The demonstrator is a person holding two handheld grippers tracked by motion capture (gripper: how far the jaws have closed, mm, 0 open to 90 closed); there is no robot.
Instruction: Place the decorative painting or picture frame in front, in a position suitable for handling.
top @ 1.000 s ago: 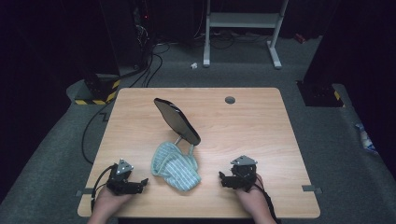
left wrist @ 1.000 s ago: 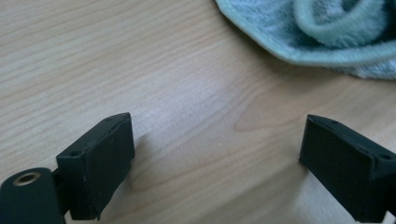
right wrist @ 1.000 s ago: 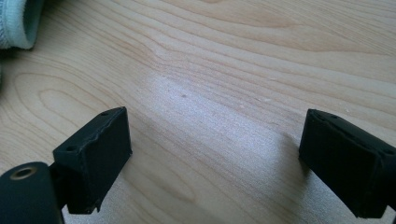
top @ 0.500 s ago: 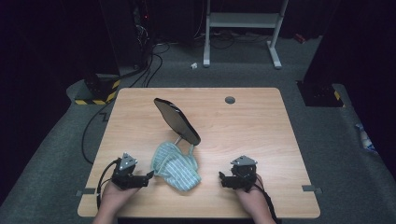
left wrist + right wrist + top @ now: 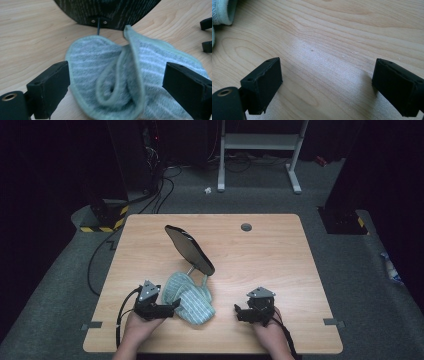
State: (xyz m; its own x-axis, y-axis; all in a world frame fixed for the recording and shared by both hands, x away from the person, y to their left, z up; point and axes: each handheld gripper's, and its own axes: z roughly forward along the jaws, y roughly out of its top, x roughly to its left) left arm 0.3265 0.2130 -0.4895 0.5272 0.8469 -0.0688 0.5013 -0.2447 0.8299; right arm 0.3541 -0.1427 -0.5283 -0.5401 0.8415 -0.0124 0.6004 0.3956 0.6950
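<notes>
Over the last second the left gripper (image 5: 172, 306) has moved right along the near edge of the table (image 5: 280, 255) until its spread jaws bracket the near-left edge of the cloth (image 5: 189, 296), nothing pinched yet; I judge a grasp of that edge is imminent. The right gripper (image 5: 239, 312) has not moved, jaws wide over bare wood, well right of the cloth. The cloth, pale green with faint white stripes and a bound hem, lies crumpled and folded over itself at near centre, just in front of the tilted dark oval mirror (image 5: 189, 249) on its stand.
</notes>
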